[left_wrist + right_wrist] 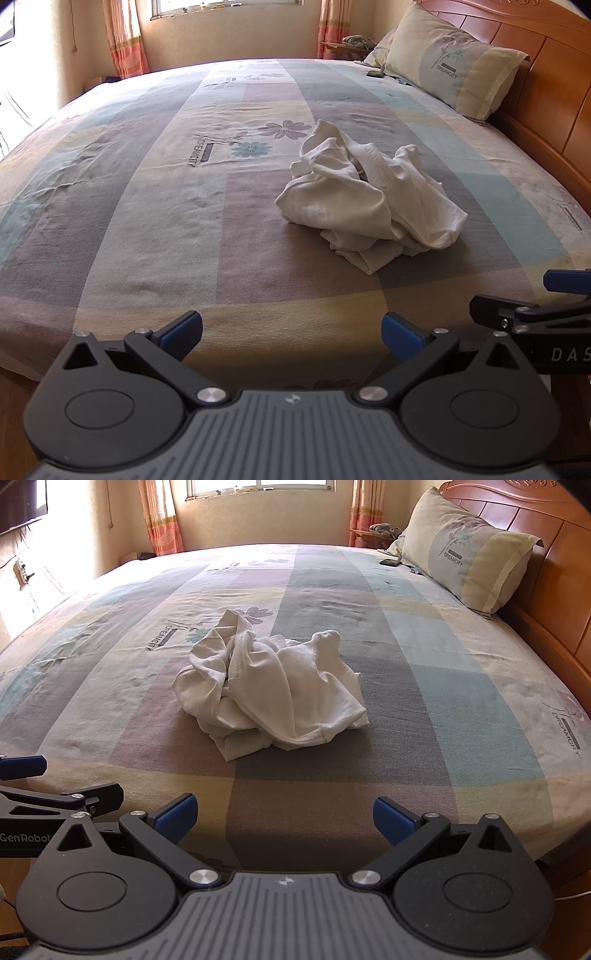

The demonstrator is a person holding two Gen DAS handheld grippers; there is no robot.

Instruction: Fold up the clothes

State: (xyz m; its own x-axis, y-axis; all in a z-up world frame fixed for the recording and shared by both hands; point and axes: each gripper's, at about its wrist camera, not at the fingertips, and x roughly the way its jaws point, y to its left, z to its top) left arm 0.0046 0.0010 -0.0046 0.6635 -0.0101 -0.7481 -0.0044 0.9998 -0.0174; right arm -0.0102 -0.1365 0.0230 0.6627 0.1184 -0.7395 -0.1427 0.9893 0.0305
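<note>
A crumpled white garment (364, 201) (271, 692) lies in a heap on the patchwork bedspread (147, 206) (461, 686), near the bed's front half. My left gripper (291, 334) hovers over the near edge of the bed, open, nothing between its blue pads; the garment is ahead and to its right. My right gripper (284, 818) is also open and empty, with the heap straight ahead and slightly left. Each gripper shows at the other view's side edge: the right gripper (532, 299) and the left gripper (62, 781).
A pillow (458, 62) (469, 550) leans on the wooden headboard (546, 92) (554, 565) at the right. A small dark device (375, 74) (389, 562) lies on the bed near the pillow. Curtains and a window sit at the far wall.
</note>
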